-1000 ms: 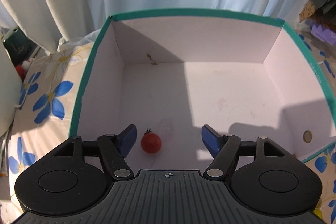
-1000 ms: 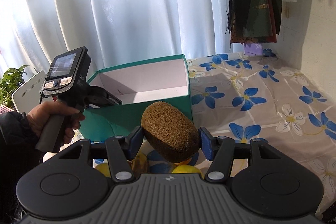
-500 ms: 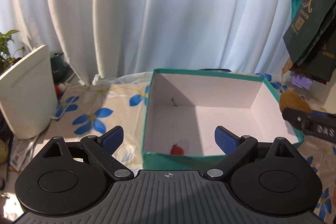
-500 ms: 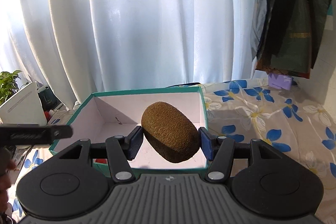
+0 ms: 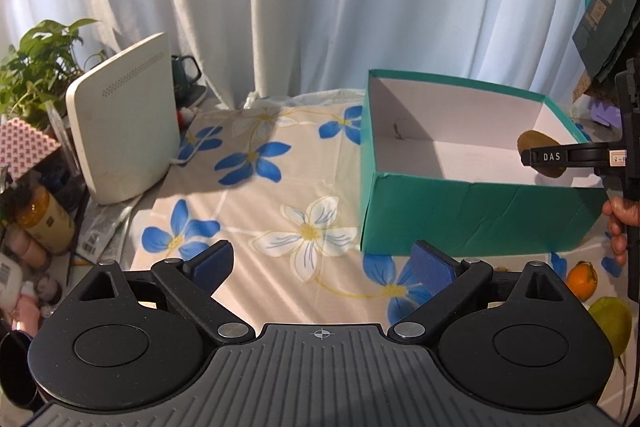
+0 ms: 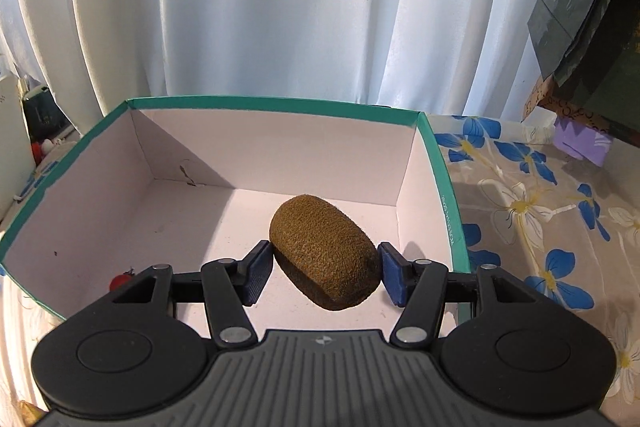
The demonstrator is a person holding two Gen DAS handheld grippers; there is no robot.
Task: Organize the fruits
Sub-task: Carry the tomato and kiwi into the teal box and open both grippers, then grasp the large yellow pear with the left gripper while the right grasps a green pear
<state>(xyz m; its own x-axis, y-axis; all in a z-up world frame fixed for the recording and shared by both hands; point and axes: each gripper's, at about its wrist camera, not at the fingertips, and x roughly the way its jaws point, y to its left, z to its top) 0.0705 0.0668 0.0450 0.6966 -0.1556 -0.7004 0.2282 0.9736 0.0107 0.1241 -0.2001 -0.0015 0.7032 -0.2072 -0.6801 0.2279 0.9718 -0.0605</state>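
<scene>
My right gripper [image 6: 325, 271] is shut on a brown kiwi [image 6: 325, 255] and holds it over the inside of the teal box [image 6: 276, 103], near its right wall. A small red tomato [image 6: 120, 281] lies on the box floor at the near left. In the left wrist view the box [image 5: 476, 215] stands at the right, with the kiwi [image 5: 536, 141] and the right gripper above its right end. My left gripper [image 5: 322, 265] is open and empty, above the flowered cloth to the left of the box.
An orange fruit [image 5: 582, 275] and a yellow-green fruit [image 5: 612, 325] lie on the cloth [image 5: 256, 195] in front of the box at the right. A white router [image 5: 120, 123], a plant [image 5: 36, 67] and bottles [image 5: 40, 219] stand at the left. Curtains hang behind.
My left gripper has pulled back out of the box and moved left, leaving the tomato inside. My right gripper has carried the kiwi forward and over the box.
</scene>
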